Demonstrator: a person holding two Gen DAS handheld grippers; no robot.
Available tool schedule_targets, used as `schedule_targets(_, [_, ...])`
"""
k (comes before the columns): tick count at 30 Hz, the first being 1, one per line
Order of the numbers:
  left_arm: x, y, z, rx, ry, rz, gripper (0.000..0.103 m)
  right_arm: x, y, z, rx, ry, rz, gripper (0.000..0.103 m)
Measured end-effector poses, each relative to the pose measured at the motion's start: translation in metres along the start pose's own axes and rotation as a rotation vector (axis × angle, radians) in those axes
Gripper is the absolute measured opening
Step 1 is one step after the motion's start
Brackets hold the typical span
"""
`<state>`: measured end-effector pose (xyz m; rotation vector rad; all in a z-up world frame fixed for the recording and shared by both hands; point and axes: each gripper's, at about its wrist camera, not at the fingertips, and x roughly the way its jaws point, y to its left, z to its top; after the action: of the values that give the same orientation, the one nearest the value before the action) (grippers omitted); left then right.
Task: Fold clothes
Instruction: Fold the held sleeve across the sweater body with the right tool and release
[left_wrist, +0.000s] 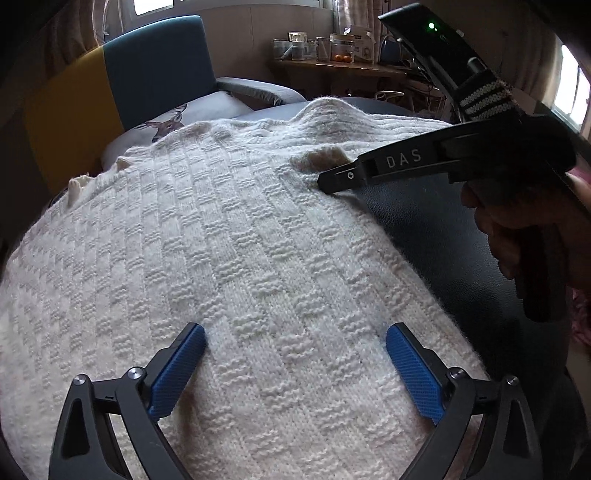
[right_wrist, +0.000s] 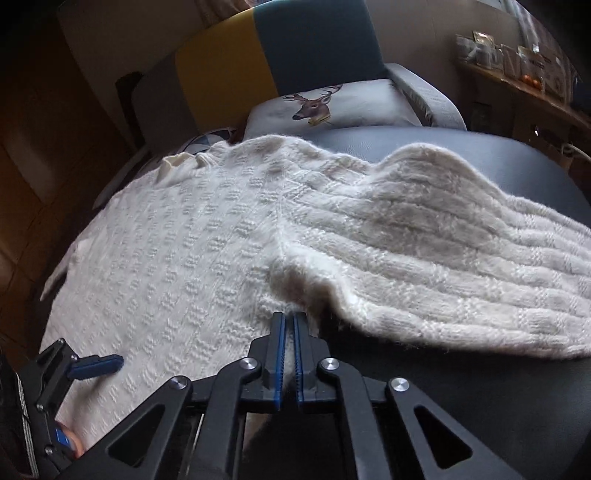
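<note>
A cream knitted sweater (left_wrist: 207, 258), basket-weave checks on the body and fluffy ribs on the sleeve (right_wrist: 443, 251), lies spread over a dark leather-like surface (left_wrist: 424, 229), filling the frame's centre. The left gripper (left_wrist: 295, 354), blue ridged pads, hovers with jaws wide apart. The right gripper (right_wrist: 289, 321) has jaws clamped on the sweater's edge.

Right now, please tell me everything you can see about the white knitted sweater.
The white sweater is a thick, fuzzy knit with a raised block pattern on the body and ribs on the sleeve. It lies spread flat on a dark leather-like surface, its sleeve stretched out to the right. The right gripper has its jaws shut on the edge where sleeve meets body. The left gripper hangs over the body, jaws open, holding nothing. A deer-print cushion sits beyond its far edge.
</note>
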<state>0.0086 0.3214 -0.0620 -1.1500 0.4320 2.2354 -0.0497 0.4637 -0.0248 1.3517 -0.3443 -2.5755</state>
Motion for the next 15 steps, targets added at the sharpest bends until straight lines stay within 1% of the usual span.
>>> schedule_targets(3, [-0.005, 0.003, 0.001, -0.004, -0.005, -0.019, 0.1, -0.01, 0.004, 0.001, 0.009, 0.002, 0.022, 0.005])
schedule_targets(5, [-0.012, 0.004, 0.001, -0.012, -0.027, -0.025, 0.1, -0.023, 0.011, 0.002, 0.005, -0.031, 0.043, 0.007])
schedule_targets(7, [-0.012, 0.001, 0.0, 0.0, -0.019, -0.028, 0.1, -0.024, 0.022, 0.007, -0.046, -0.045, 0.004, 0.008])
schedule_targets(9, [-0.011, -0.004, -0.004, 0.023, -0.002, -0.026, 0.1, -0.016, 0.027, 0.014, -0.078, -0.033, -0.039, 0.008])
schedule_targets(12, [-0.009, -0.009, -0.007, 0.047, 0.0, -0.008, 0.101, 0.002, 0.018, 0.023, -0.052, -0.004, -0.089, 0.008])
schedule_targets(13, [-0.007, -0.008, -0.007, 0.039, 0.004, -0.01, 0.103, 0.007, 0.013, 0.024, -0.041, 0.005, -0.105, 0.005])
schedule_targets(15, [-0.005, -0.007, -0.007, 0.028, 0.006, -0.015, 0.103, 0.01, 0.004, 0.024, -0.013, 0.0, -0.122, 0.003])
